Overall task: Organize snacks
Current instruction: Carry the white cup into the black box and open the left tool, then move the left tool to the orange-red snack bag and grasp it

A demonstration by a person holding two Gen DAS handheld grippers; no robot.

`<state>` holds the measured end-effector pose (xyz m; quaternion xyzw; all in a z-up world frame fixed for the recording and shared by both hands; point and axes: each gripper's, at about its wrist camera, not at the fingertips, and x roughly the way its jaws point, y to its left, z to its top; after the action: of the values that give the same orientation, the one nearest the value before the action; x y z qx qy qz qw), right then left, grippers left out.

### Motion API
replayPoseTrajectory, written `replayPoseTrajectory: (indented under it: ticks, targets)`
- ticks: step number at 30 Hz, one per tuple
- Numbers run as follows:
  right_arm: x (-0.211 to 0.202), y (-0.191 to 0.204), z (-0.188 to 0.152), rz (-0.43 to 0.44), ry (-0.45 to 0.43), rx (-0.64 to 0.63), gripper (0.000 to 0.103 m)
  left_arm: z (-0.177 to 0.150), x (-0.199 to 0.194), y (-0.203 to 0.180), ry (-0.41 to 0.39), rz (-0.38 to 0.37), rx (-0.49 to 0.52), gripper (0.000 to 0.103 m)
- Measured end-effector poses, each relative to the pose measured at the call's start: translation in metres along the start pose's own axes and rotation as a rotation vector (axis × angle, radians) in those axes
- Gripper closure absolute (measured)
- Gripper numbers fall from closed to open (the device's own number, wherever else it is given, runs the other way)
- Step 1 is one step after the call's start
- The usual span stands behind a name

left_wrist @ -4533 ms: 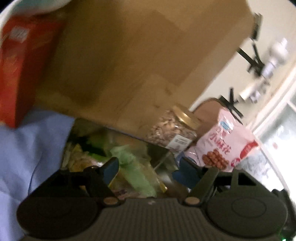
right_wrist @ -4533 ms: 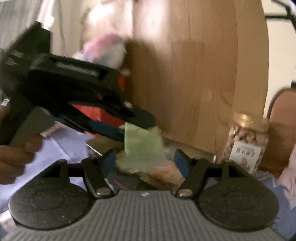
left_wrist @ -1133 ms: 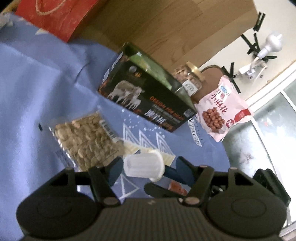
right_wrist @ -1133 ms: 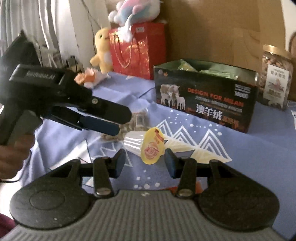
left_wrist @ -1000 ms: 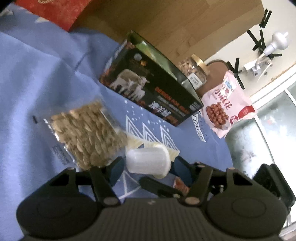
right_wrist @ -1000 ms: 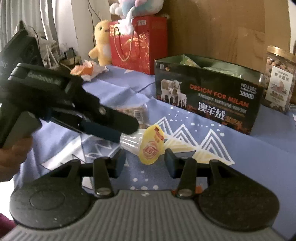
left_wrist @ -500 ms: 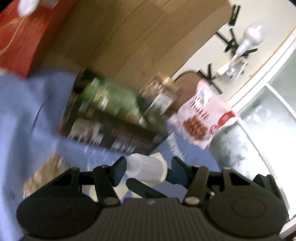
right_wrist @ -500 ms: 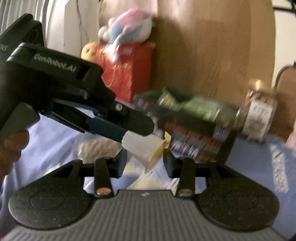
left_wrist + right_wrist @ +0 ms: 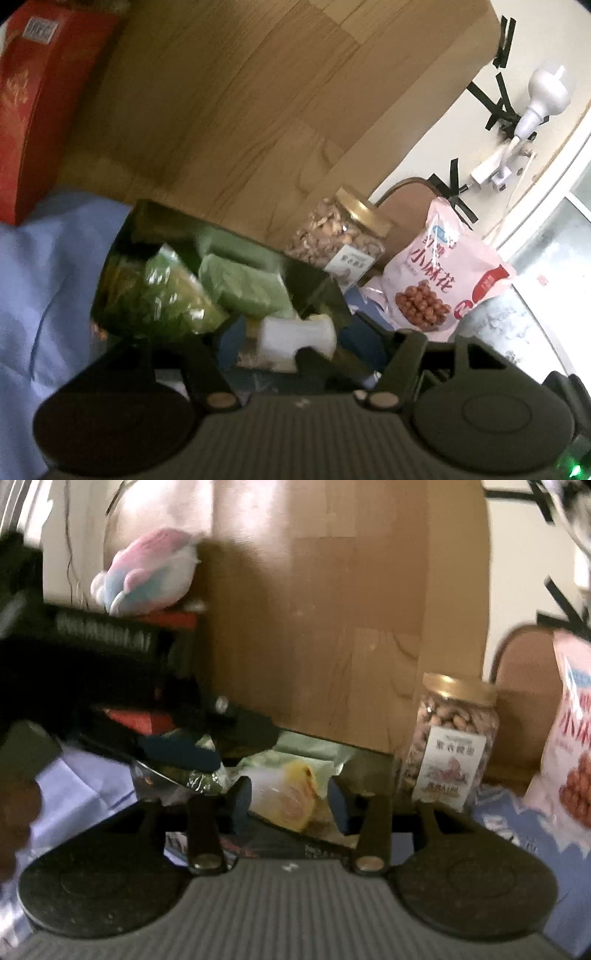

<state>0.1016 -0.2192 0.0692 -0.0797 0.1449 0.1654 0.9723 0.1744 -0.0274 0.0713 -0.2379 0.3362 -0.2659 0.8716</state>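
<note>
A clear jelly cup with a yellow lid (image 9: 286,799) sits between the blue pads of my right gripper (image 9: 290,801), held at the near edge of the open dark box (image 9: 122,243). The same cup (image 9: 295,334) shows white between my left gripper's fingers (image 9: 297,343), whose jaws stand wider than the cup. The box holds green snack packets (image 9: 243,284). In the right wrist view the left gripper (image 9: 177,751) reaches over the box from the left.
A jar of nuts with a gold lid (image 9: 340,236) and a pink snack bag (image 9: 443,273) stand right of the box. A red gift bag (image 9: 26,103) is at far left, a wood panel (image 9: 258,92) behind. Blue cloth (image 9: 37,273) covers the table.
The jelly cup was picked off the blue cloth and carried up to the box. Both grippers rose and moved forward with it; the peanut packet on the cloth is out of view.
</note>
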Motion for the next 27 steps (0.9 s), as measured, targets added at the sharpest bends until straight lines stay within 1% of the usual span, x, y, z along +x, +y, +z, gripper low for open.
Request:
replayPoseTrajectory:
  ticks: [2,5,6,8,10,12,14,16,18,20,21,23,24,25,27]
  targets:
    - [-0.011,-0.003,-0.003,-0.005,-0.006,0.019,0.053,-0.004,-0.011,0.001,-0.011,-0.018,0.004,0.039]
    - [-0.031,-0.006,-0.011,0.021,-0.019,0.078,0.053,-0.012,-0.042,0.007,-0.054,-0.038,0.005,0.037]
    - [-0.036,-0.007,-0.015,0.030,-0.022,0.094,0.052,-0.015,-0.054,0.010,-0.068,-0.040,-0.005,0.035]
    - [-0.047,0.000,-0.024,0.057,-0.007,0.111,0.050,-0.023,-0.078,0.022,-0.092,-0.023,-0.036,0.034]
    - [-0.053,0.003,-0.035,0.099,0.037,0.119,0.049,-0.036,-0.098,0.038,-0.096,0.015,-0.079,0.033]
    - [-0.058,0.004,-0.049,0.141,0.090,0.138,0.049,-0.053,-0.114,0.052,-0.088,0.032,-0.122,0.033]
    - [-0.061,0.001,-0.061,0.179,0.151,0.176,0.049,-0.069,-0.125,0.062,-0.069,0.046,-0.144,0.033]
    - [-0.064,0.000,-0.070,0.202,0.201,0.205,0.049,-0.082,-0.132,0.071,-0.059,0.085,-0.155,0.033]
    - [-0.071,0.000,-0.076,0.207,0.221,0.218,0.049,-0.091,-0.137,0.081,-0.049,0.098,-0.198,0.033]
    - [-0.079,-0.004,-0.080,0.218,0.234,0.244,0.049,-0.099,-0.140,0.089,-0.040,0.065,-0.249,0.033]
    - [-0.084,-0.007,-0.082,0.217,0.239,0.261,0.049,-0.101,-0.140,0.088,-0.028,0.043,-0.256,0.033]
    - [-0.091,-0.016,-0.086,0.201,0.260,0.300,0.049,-0.105,-0.137,0.079,0.008,0.010,-0.223,0.033]
    - [-0.096,-0.021,-0.090,0.188,0.265,0.321,0.049,-0.108,-0.132,0.070,0.041,-0.018,-0.192,0.033]
    - [-0.101,-0.028,-0.093,0.182,0.265,0.350,0.050,-0.111,-0.128,0.062,0.071,-0.049,-0.172,0.033]
    - [-0.110,-0.038,-0.098,0.196,0.264,0.419,0.051,-0.121,-0.117,0.045,0.149,-0.147,-0.137,0.033]
